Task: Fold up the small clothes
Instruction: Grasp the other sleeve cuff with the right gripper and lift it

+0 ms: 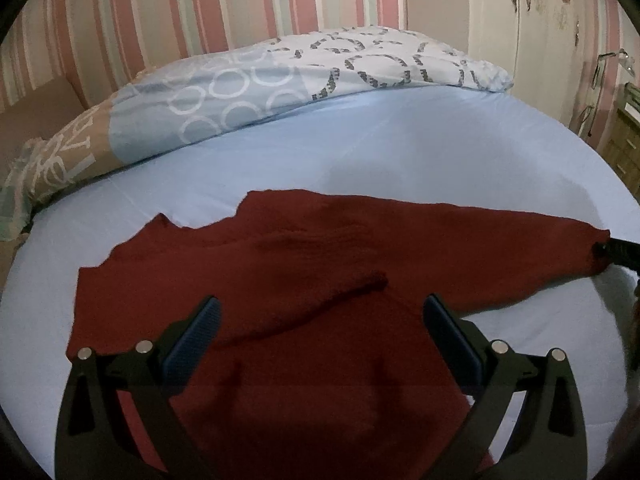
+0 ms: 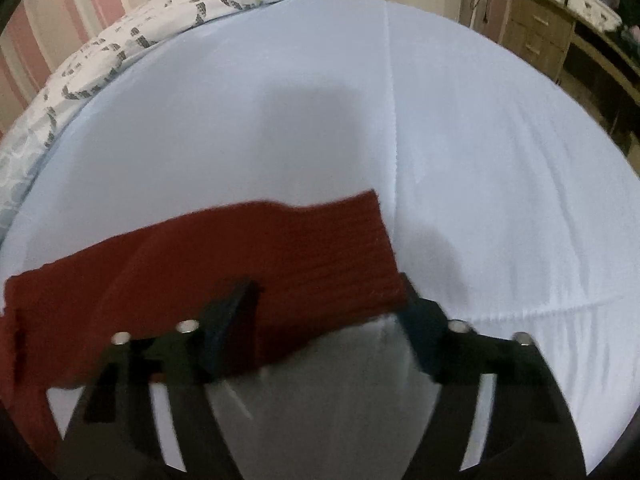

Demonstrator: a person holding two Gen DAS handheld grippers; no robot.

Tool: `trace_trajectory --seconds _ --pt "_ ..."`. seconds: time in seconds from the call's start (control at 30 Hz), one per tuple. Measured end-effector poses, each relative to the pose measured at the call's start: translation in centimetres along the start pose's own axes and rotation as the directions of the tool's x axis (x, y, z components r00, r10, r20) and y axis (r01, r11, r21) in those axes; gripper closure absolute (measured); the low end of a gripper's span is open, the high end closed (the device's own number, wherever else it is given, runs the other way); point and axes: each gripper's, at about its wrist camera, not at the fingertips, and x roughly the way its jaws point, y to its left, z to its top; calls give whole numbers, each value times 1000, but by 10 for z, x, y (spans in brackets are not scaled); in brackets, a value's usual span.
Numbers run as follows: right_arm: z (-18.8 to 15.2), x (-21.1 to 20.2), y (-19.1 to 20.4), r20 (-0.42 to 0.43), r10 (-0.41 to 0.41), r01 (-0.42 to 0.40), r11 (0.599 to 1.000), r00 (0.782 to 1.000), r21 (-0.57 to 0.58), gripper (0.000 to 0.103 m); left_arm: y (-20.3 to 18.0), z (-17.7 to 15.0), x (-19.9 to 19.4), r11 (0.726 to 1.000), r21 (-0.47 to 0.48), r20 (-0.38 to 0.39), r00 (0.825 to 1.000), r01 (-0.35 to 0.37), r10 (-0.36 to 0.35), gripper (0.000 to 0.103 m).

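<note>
Lying spread across the pale blue bed sheet (image 1: 400, 148), your dark red knitted sweater (image 1: 304, 256) has one sleeve folded over its body and the other stretched out to your right. Your left gripper (image 1: 320, 320) hangs above the sweater's near part with its fingers wide apart and nothing between them. Your right gripper (image 2: 326, 296) sits at the ribbed cuff (image 2: 352, 252) of the outstretched sleeve, jaws parted on either side of the cuff; motion blur keeps you from telling whether the pads touch it. A patterned duvet (image 1: 280, 68) is bunched along the far edge, against the striped wall (image 1: 200, 4).
</note>
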Motion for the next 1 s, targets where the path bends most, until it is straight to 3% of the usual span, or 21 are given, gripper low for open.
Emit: trace_trajectory --seconds 0.1,0.17,0.27,0.37,0.6,0.8,1.0 --pt "3 1 6 14 3 -2 999 1000 -39 71 7 1 0 1000 0 6 1000 -13 13 2" --pt "4 0 11 38 -2 4 998 999 -61 79 13 1 1 1000 -8 3 1000 -17 17 2" --pt "-1 -12 23 107 -22 33 993 994 -110 82 21 0 0 1000 -17 5 1000 -21 21 2" --pt "-12 -35 43 176 12 18 985 984 -173 83 30 -3 -1 1000 -4 11 999 -31 31 2" --pt "-48 -97 127 218 183 -114 949 959 -295 83 75 -14 -7 996 24 25 996 -85 84 2" --pt "-74 -128 244 143 381 -300 868 914 -395 83 146 -28 -13 992 -27 19 992 -126 127 2" --pt "-107 -139 352 52 465 -390 793 884 -468 83 219 -46 -12 981 -99 -3 985 -170 170 2"
